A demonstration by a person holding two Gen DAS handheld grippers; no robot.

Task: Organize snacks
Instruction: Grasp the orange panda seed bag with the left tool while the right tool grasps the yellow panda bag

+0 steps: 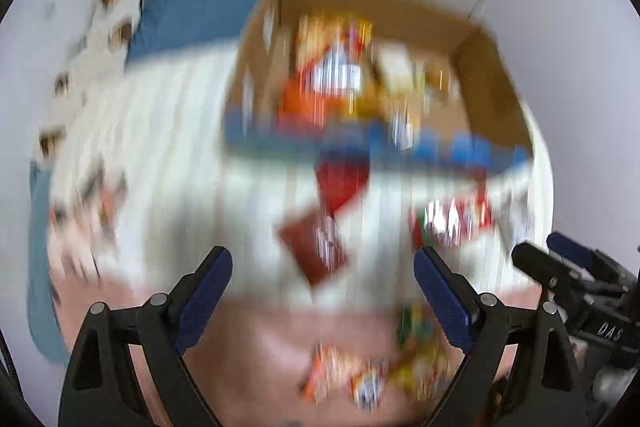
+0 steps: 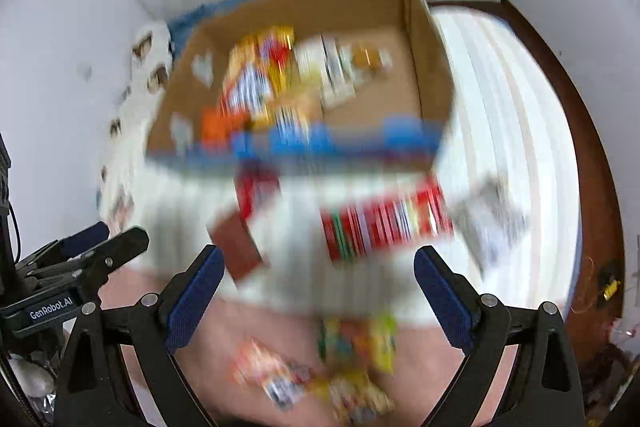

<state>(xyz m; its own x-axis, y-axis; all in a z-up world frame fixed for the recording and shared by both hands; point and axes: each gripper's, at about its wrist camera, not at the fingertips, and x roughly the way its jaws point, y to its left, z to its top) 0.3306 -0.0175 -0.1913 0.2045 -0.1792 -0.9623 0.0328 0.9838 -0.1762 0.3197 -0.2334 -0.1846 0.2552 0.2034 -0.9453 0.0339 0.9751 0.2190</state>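
Note:
Both views are motion-blurred. A cardboard box (image 1: 488, 75) (image 2: 424, 67) with a blue front edge stands on a white striped bedcover and holds several snack packets (image 1: 340, 75) (image 2: 264, 79). Loose on the cover lie a brown packet (image 1: 316, 247) (image 2: 236, 247), a red packet (image 1: 340, 183) (image 2: 256, 191) and a long red-and-white packet (image 1: 456, 219) (image 2: 384, 223). More colourful packets (image 1: 372, 367) (image 2: 348, 367) lie nearer, on a pink cover. My left gripper (image 1: 323, 267) hangs open above the cover with nothing between its fingers. My right gripper (image 2: 318, 267) is likewise open and holds nothing.
The white striped cover (image 1: 168, 131) (image 2: 500, 99) lies over a blue sheet (image 1: 180, 11). A patterned white cloth (image 1: 100, 39) (image 2: 148, 67) runs along the left by the white wall. A dark wooden bed frame (image 2: 592, 163) curves on the right. Each gripper shows at the other view's edge.

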